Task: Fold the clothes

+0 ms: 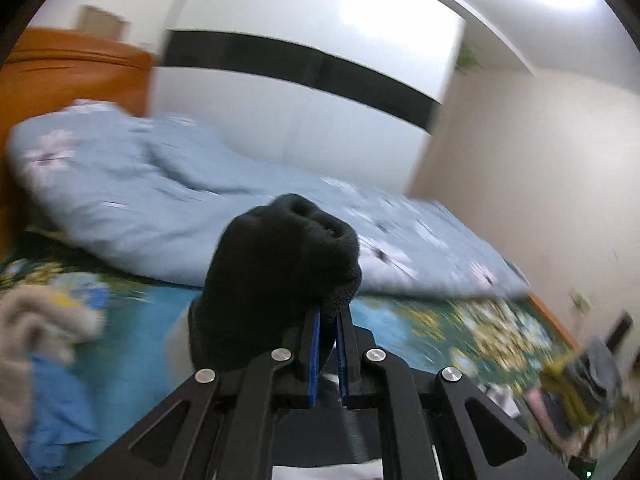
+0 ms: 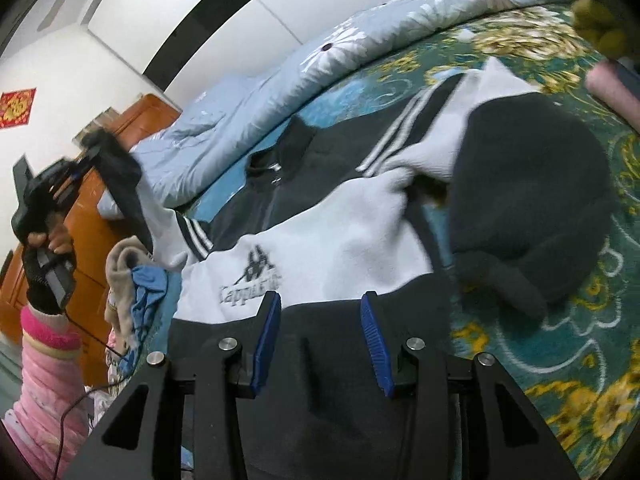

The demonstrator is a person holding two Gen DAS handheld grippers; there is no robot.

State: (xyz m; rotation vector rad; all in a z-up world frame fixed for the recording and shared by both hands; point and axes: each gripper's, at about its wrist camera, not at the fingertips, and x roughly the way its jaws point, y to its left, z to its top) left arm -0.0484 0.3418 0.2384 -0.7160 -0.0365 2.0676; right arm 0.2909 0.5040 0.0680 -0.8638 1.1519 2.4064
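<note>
A black-and-white zip jacket [image 2: 320, 232] with a grey chest logo lies spread on the bed in the right wrist view. Its right sleeve [image 2: 532, 184] is folded across the body, black cuff toward me. My left gripper [image 1: 330, 314] is shut on the black cuff [image 1: 280, 268] of the other sleeve. From the right wrist view that left gripper [image 2: 90, 152] holds the sleeve [image 2: 124, 188] lifted off the bed at the left. My right gripper [image 2: 320, 302] stands open just over the jacket's dark lower hem, with nothing pinched between its blue pads [image 2: 266, 344].
A pale blue flowered duvet [image 1: 160, 200] is bunched along the far side of the bed. The teal flowered sheet [image 2: 560, 360] shows around the jacket. A heap of beige and blue clothes [image 2: 136, 280] lies at the bed's left. A hand in a pink sleeve [image 2: 44, 364] grips the left tool.
</note>
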